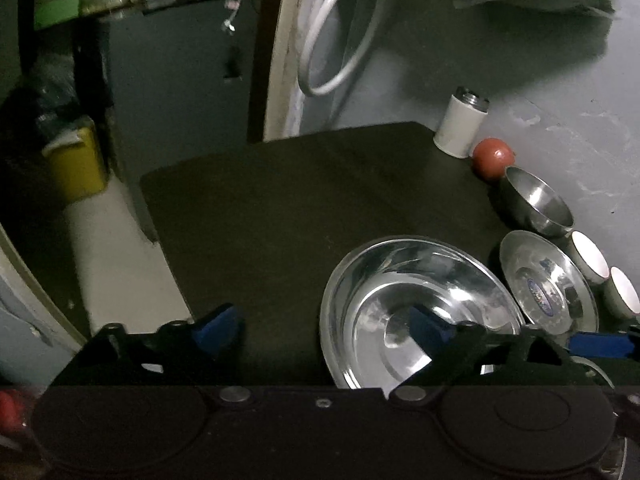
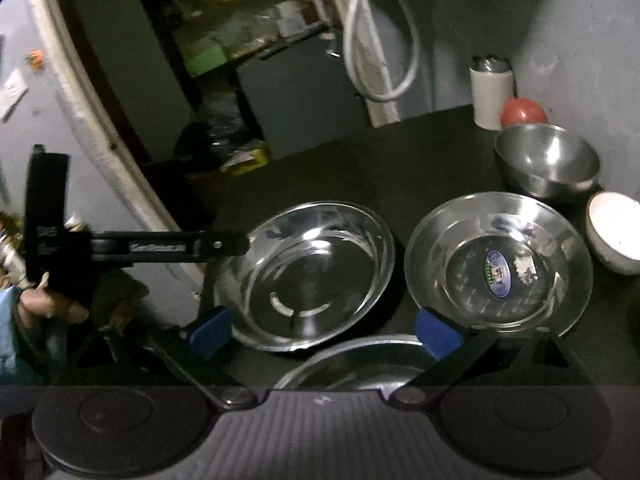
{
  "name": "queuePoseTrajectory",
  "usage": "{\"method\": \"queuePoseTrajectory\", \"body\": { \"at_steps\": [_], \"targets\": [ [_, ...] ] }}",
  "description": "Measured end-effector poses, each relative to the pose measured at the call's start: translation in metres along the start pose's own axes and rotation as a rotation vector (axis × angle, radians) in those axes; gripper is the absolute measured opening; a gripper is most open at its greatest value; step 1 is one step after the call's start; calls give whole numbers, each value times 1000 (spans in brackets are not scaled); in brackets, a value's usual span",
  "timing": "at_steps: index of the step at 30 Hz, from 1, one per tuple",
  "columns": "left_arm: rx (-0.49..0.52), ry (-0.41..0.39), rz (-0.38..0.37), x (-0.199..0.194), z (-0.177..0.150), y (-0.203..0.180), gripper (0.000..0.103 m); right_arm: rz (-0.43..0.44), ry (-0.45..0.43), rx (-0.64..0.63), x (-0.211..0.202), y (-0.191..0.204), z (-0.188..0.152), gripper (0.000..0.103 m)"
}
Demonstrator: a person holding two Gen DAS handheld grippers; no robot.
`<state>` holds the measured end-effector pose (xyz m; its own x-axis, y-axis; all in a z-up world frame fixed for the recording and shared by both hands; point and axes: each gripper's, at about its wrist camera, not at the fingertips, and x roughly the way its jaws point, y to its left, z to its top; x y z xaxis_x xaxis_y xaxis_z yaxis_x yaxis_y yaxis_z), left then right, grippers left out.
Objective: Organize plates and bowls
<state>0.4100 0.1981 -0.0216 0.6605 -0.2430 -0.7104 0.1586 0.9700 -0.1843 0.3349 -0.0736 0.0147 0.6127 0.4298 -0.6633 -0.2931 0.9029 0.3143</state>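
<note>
Plates and bowls are sitting together on a dark table (image 1: 280, 208), and both pairs of tongs are hanging over them with nothing held. The left gripper (image 1: 320, 326) is standing wide, its blue fingertips (image 1: 214, 326) spread apart, the right-hand one lying over the large steel plate (image 1: 420, 304), which is resting near the table's front edge. In the right wrist view the left gripper (image 2: 224, 245) is reaching in from the left, its tip lying at that plate's (image 2: 304, 264) rim; whether it is touching cannot be told. The right gripper (image 2: 326, 332) is likewise gaping wide, its blue pads (image 2: 438, 330) framing the rim of a third plate (image 2: 360, 360) just below. Beside the large plate, to its right, a stickered plate (image 2: 496, 264) is lying, close but apart. Behind that a steel bowl (image 2: 548, 160) is sitting, with a white bowl (image 2: 614, 232) to the right; the left wrist view is showing a second white bowl (image 1: 624, 292) next to it. Farther back, a red ball (image 2: 524, 112) and a white canister (image 2: 492, 92) are standing against the grey wall (image 2: 580, 40), where a white hose (image 2: 384, 40) is looping down.
</note>
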Motion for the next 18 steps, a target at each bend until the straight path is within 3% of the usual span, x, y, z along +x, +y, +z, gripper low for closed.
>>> {"method": "queuePoseTrajectory", "body": {
  "at_steps": [7,9,11,14,18],
  "targets": [
    [-51,36,-68,16,-1,9,61,-69,52,39,27,4,8,82],
    [-60,50,-80,19,-1,9,45,-75,65,50,32,4,9,81],
    [-65,61,-88,21,-2,10,36,-79,78,59,36,4,9,78],
    [-66,66,-102,24,-3,10,16,-91,87,64,42,5,9,65],
    [-40,54,-84,24,-4,8,11,-111,92,59,46,8,9,52]
  ]
}}
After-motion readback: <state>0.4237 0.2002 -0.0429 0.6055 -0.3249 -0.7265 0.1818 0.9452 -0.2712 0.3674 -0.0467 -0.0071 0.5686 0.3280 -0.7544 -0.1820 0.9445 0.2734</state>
